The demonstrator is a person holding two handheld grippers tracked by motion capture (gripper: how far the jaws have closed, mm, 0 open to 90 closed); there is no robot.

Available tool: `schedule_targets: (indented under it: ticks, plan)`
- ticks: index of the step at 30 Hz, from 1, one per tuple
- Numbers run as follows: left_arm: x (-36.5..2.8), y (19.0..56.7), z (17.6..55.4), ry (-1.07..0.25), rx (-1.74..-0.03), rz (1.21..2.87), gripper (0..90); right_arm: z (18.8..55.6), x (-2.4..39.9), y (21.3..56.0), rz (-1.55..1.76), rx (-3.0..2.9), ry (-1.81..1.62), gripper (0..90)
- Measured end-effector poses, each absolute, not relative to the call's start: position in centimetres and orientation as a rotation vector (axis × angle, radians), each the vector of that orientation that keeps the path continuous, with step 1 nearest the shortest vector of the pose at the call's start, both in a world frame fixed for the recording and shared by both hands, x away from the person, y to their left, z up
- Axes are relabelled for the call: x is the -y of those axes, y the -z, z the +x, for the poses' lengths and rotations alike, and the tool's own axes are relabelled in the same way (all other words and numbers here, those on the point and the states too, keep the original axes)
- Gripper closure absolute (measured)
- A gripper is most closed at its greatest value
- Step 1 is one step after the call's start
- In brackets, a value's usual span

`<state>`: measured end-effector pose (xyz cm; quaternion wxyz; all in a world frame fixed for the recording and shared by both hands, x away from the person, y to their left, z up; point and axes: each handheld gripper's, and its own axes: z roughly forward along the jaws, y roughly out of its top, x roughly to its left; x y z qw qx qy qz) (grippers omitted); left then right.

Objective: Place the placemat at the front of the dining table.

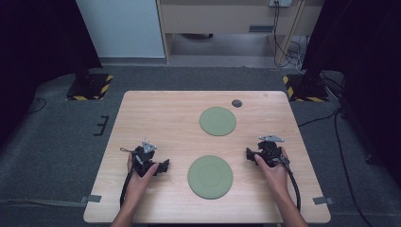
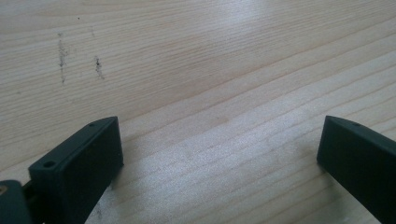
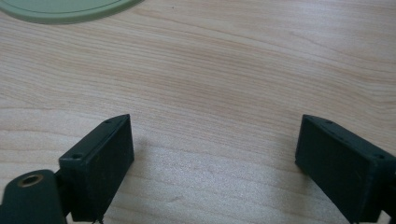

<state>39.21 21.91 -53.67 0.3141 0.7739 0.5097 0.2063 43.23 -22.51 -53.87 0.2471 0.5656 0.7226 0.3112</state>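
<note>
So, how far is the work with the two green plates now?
Nothing looks done yet: the near green plate and the far green plate lie apart on the wooden table. In hand: the left gripper and the right gripper flank the near plate, both with jaws open and nothing between them. Any gripping or moving of a plate is still left.

One camera looks down over my table (image 1: 156, 198); two ride my tools, close above that same wood.

Left hand-held gripper (image 1: 165, 165) and right hand-held gripper (image 1: 248, 153) held low, facing inward, jaws spread wide, nothing between them.
</note>
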Motion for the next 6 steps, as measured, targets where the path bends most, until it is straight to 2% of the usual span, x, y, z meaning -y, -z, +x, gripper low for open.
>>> schedule_targets:
  ticks: [2, 6]
  plan:
    - [-21.91, 53.67, 39.21, -0.544, -1.344, 2.04, 0.0, 43.29, 22.59, 53.95, 1.541, -1.994, -0.836, 1.7]
    - [-21.91, 53.67, 39.21, -0.544, -1.344, 2.04, 0.0, 43.23, 22.58, 53.99, 1.576, -1.978, -0.82, 0.3]
